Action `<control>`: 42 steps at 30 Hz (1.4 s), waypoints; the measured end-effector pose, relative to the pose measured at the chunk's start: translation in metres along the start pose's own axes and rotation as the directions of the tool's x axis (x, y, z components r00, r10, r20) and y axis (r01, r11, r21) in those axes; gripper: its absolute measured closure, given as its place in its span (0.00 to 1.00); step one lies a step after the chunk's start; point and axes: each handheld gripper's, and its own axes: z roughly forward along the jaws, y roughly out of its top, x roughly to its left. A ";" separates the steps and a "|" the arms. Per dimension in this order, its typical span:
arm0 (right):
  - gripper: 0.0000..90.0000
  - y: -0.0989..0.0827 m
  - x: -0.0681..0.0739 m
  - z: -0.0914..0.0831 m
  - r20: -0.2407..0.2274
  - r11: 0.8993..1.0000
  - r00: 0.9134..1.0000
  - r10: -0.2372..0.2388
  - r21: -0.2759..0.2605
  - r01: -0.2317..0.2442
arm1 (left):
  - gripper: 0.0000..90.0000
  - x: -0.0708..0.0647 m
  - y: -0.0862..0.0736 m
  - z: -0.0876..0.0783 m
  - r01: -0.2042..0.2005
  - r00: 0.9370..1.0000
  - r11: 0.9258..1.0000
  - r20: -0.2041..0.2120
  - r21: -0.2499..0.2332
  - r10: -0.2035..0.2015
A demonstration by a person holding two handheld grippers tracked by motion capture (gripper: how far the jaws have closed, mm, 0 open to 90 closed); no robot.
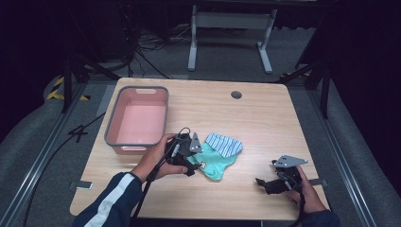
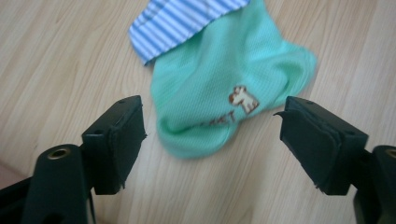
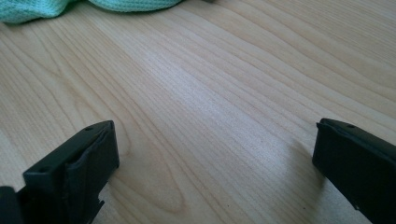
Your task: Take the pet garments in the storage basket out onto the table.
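- right gripper (image 1: 268, 183) low at near right of tabletop (image 1: 265, 118), jaws spread wide over bare wood, nothing between them; looks parked out of the way.
- left gripper (image 1: 193, 166) just above near edge of green sock (image 2: 224, 107), jaws spread, nothing pinched; sock lies loose on the wood between and beyond them, so judged either released or being lined up for a grab.
- sock flat mid-tabletop, striped blue-white cuff (image 2: 182, 21) at far end, small brown print on the green part.
- pink basin (image 1: 137, 118) farther left, nothing visible in it; likely where the sock goes.
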 end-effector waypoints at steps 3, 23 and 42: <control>0.01 0.000 0.000 0.000 0.000 1.000 1.000 0.000 0.000 0.000 | 0.23 -0.003 -0.009 -0.006 -0.017 1.000 1.000 -0.009 0.020 0.017; 0.01 0.000 0.000 0.000 0.000 1.000 1.000 0.000 0.000 0.000 | 0.22 -0.010 -0.087 -0.026 -0.008 0.999 0.998 -0.042 0.058 0.010; 0.01 0.000 0.000 0.000 0.000 1.000 1.000 0.000 0.000 0.000 | 0.20 0.000 -0.176 -0.036 0.170 0.981 0.985 -0.101 0.022 -0.167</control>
